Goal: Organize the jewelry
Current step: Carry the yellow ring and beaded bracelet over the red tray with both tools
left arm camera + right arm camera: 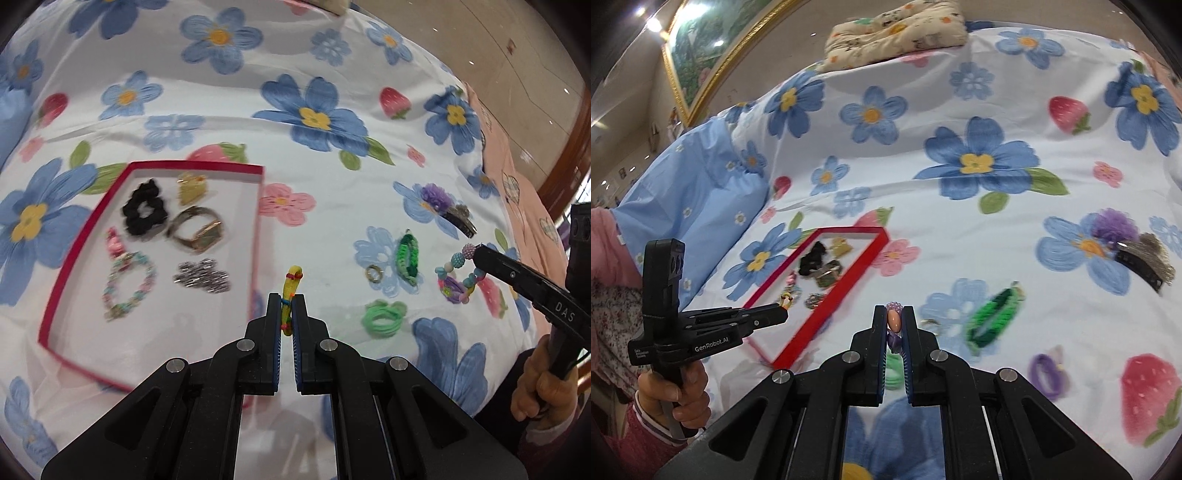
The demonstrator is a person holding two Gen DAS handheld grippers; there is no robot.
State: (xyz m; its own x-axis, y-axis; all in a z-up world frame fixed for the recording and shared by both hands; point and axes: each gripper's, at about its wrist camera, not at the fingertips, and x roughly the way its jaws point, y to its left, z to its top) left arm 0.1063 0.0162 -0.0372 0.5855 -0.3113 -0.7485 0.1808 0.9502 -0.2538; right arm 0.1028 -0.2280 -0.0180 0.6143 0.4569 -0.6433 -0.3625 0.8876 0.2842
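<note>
My left gripper is shut on a yellow loom band, which it holds above the bedspread just right of the red-rimmed tray. The tray holds a black scrunchie, a watch, a pastel bead bracelet and several clips. My right gripper is shut on a colourful bead bracelet. In the left wrist view that bracelet hangs from the right gripper. The left gripper also shows at the tray's near edge.
Loose on the flowered bedspread lie a green braided bracelet, a small ring, green hair ties, a purple hair tie, a purple flower clip and a black clip. A pillow lies at the far end.
</note>
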